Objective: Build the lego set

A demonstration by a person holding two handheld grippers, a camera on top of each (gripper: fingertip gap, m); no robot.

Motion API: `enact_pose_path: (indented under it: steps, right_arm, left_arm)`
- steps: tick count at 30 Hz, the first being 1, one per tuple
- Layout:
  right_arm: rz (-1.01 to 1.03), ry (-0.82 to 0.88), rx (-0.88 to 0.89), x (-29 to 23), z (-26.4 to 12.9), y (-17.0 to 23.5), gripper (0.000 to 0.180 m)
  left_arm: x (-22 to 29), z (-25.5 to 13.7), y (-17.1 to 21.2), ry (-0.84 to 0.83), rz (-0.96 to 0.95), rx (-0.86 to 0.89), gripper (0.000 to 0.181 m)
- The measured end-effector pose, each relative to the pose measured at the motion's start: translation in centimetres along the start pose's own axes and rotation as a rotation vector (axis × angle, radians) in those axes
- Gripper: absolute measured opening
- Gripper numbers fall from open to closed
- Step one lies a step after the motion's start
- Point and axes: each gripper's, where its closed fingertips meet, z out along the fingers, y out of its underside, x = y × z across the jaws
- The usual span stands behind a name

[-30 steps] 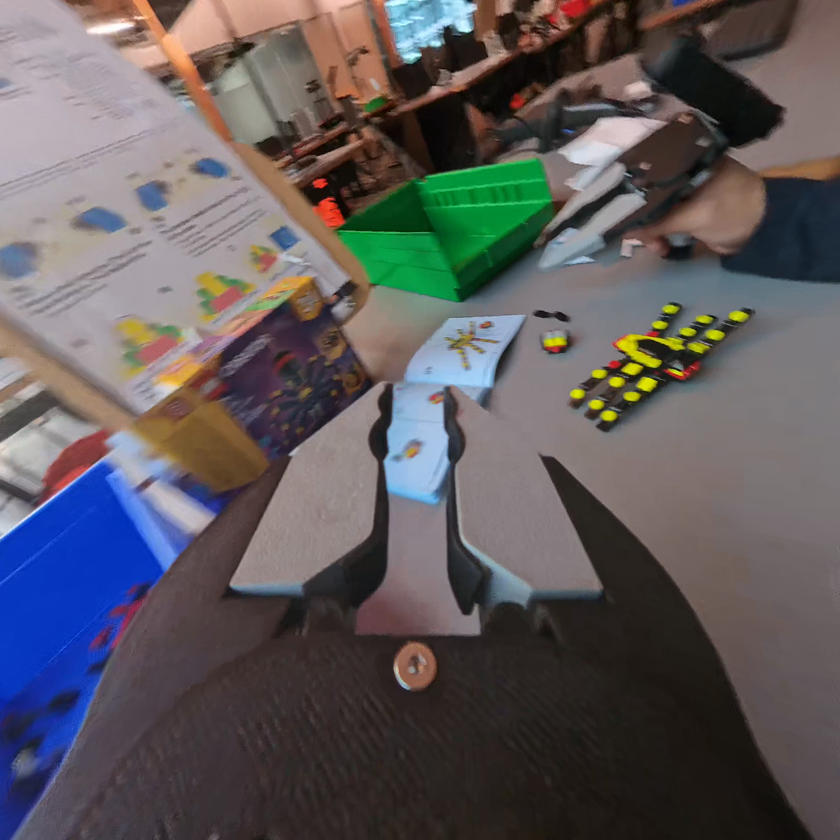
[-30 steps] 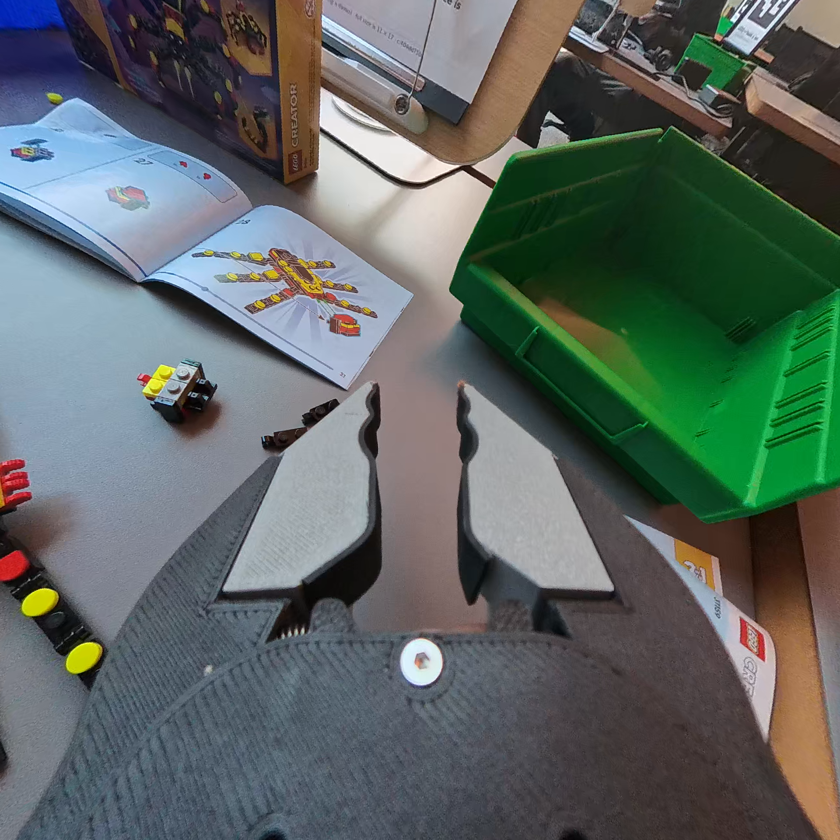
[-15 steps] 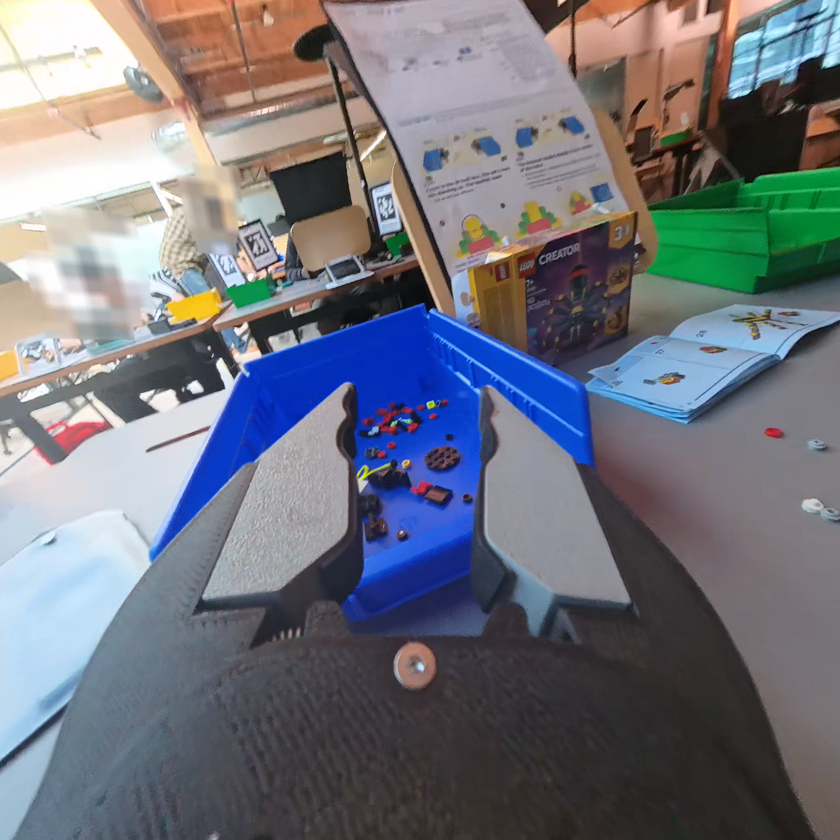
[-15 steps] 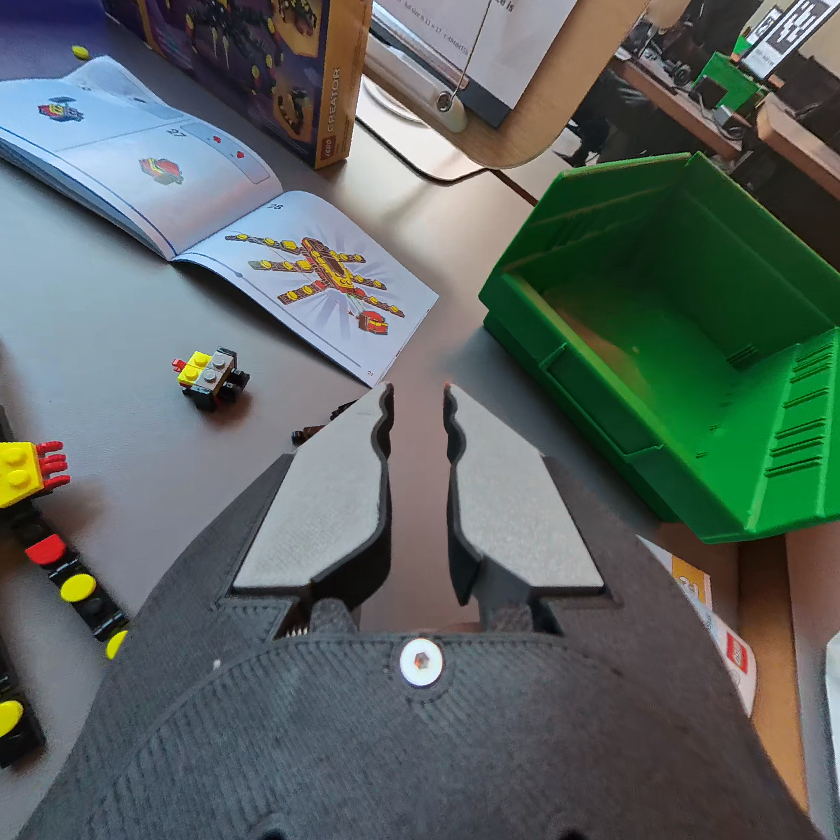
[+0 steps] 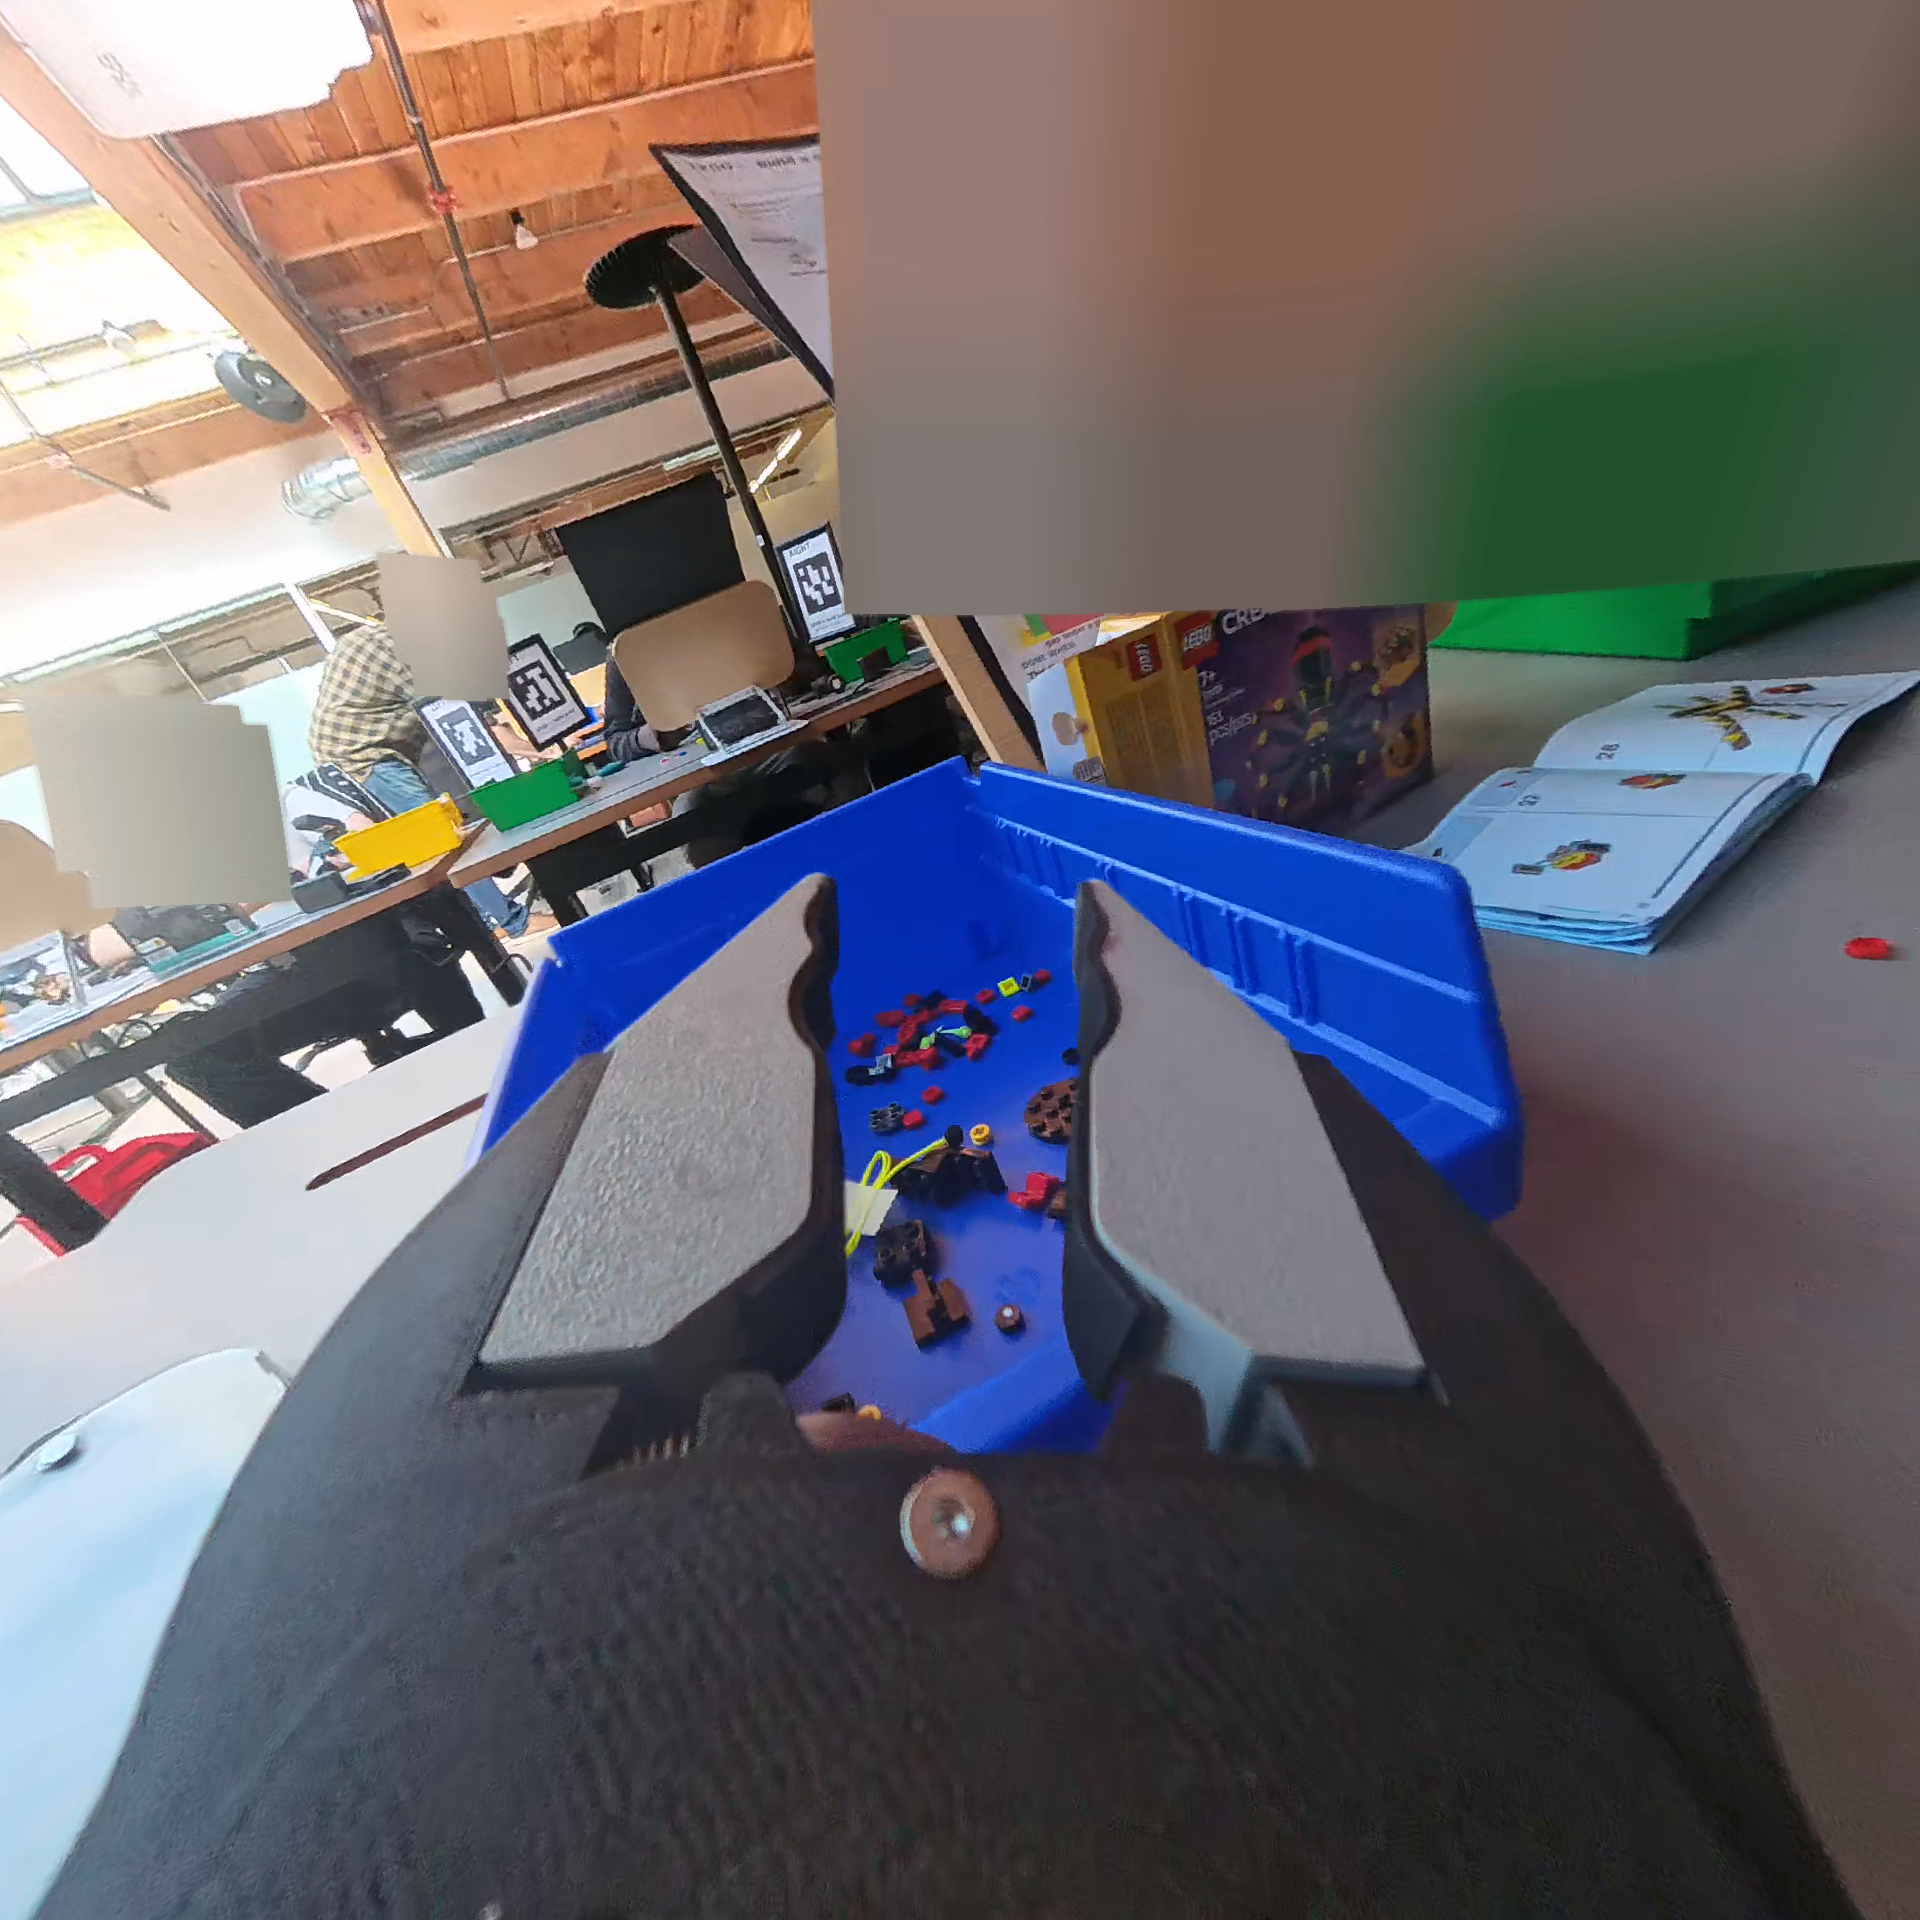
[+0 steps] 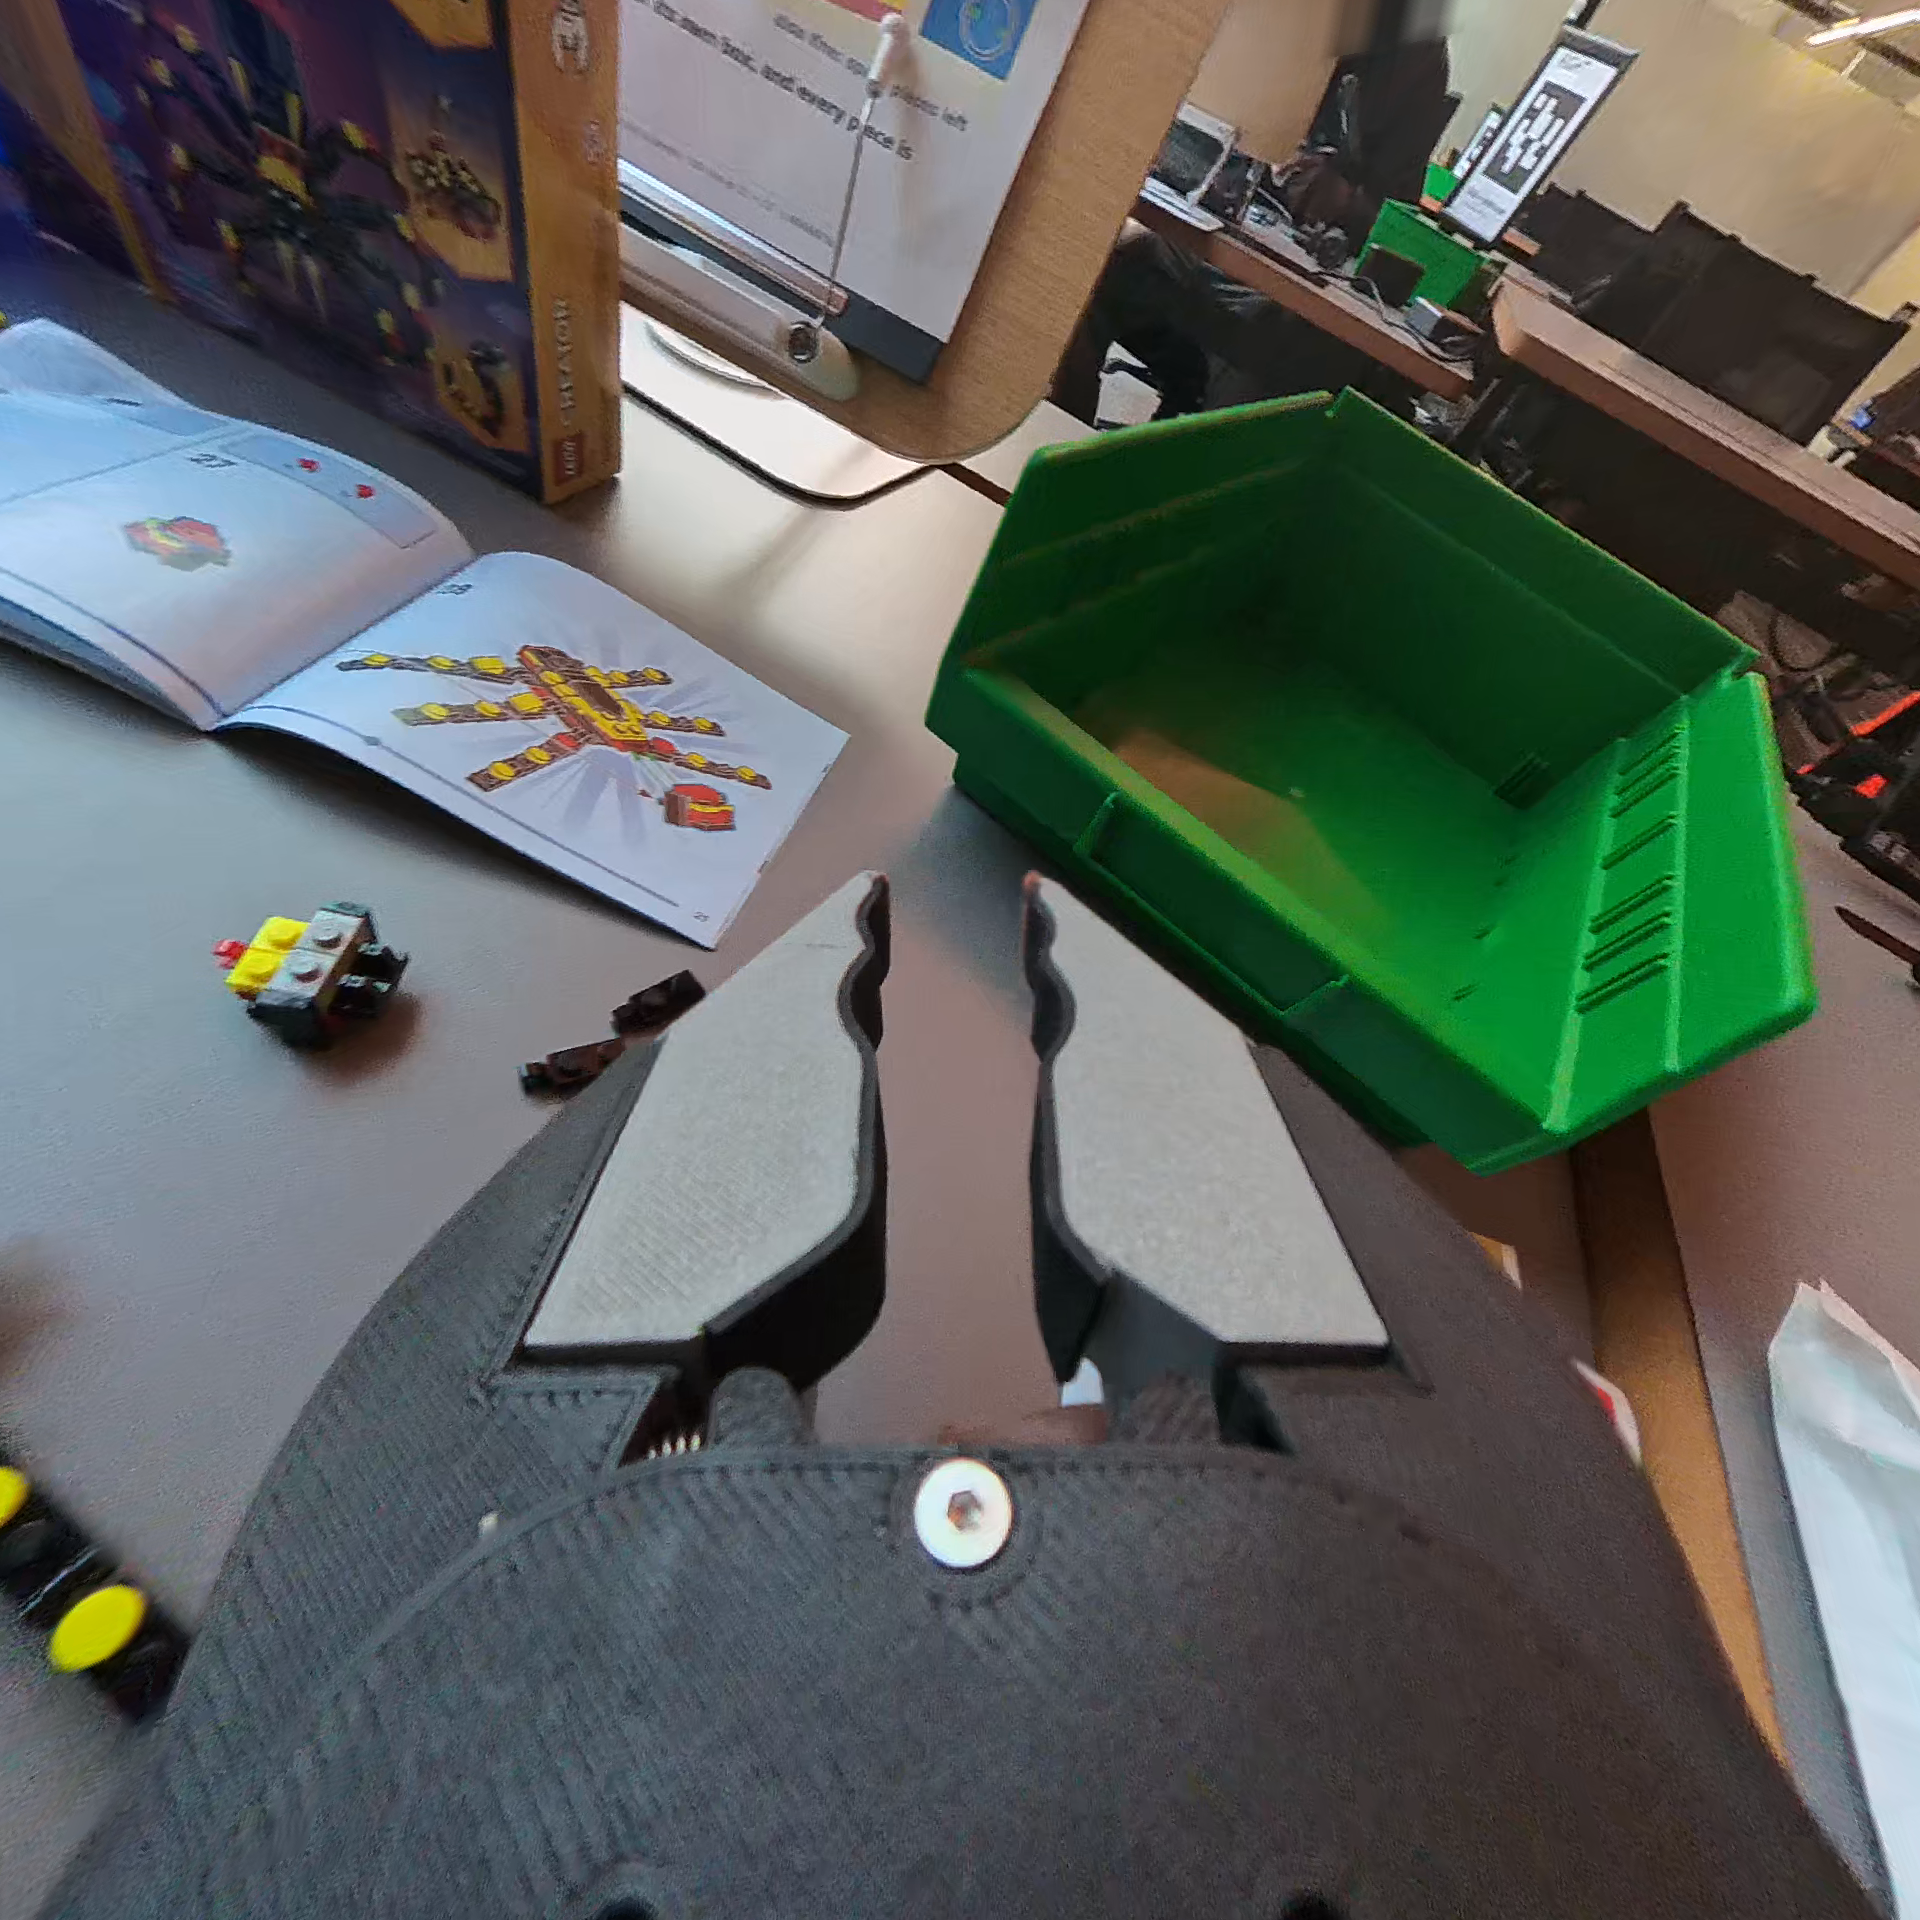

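Note:
My left gripper is open and empty, held above the near end of a blue bin with several small red, black and brown lego pieces on its floor. My right gripper is open and empty above the grey table. To its left lie a small yellow, grey and black lego sub-build and two dark brown pieces. A black leg with yellow round studs of the spider build shows at the lower left edge. The open instruction booklet lies beyond, and also shows in the left wrist view.
An empty green bin stands right of my right gripper. The purple and yellow lego box and a wooden board stand are at the back. A small red piece lies on the table. People sit at far tables. Left tips to right tips: about 55 cm.
My left gripper swung left from the booklet to the blue bin, moved closer over it and opened wider. My right gripper narrowed, then opened a little again and shifted slightly.

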Motion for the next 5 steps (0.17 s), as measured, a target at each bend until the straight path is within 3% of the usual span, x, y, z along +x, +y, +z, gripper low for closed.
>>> enact_pose_path:
  steps: [3, 5]
  right_arm:
    - [0.021, 0.013, -0.015, 0.6, 0.9, 0.4, 0.024]
    - [0.032, 0.018, -0.047, 0.7, 1.4, 1.0, 0.024]
  left_arm:
    - [-0.1, -0.5, -0.8, -0.017, -0.002, 0.061, 0.042]
    - [-0.2, -0.9, -0.9, -0.008, -0.016, 0.052, 0.032]
